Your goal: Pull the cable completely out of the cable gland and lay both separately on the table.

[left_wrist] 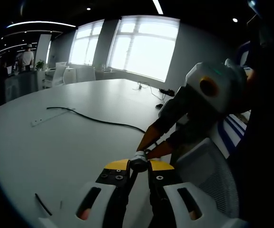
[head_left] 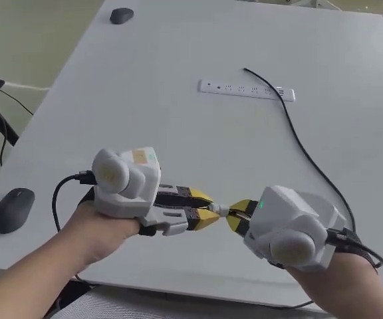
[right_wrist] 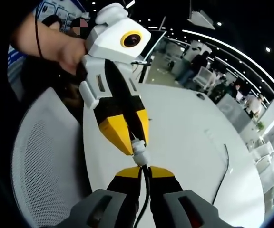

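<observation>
My head view is evenly bright and sharp. The pale counter point(head_left: 178, 126) takes soft daylight, with only faint shadows and no glare. In my left gripper view the windows point(left_wrist: 141, 47) blow out white and the room around them sinks dark. Ceiling strip lights point(right_wrist: 232, 46) light my right gripper view. Both fisheye views bend lines near the edges, and my near jaws look slightly soft.

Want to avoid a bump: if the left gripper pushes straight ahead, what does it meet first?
Most likely the right gripper, nose to nose just beyond the cable gland it holds.
</observation>
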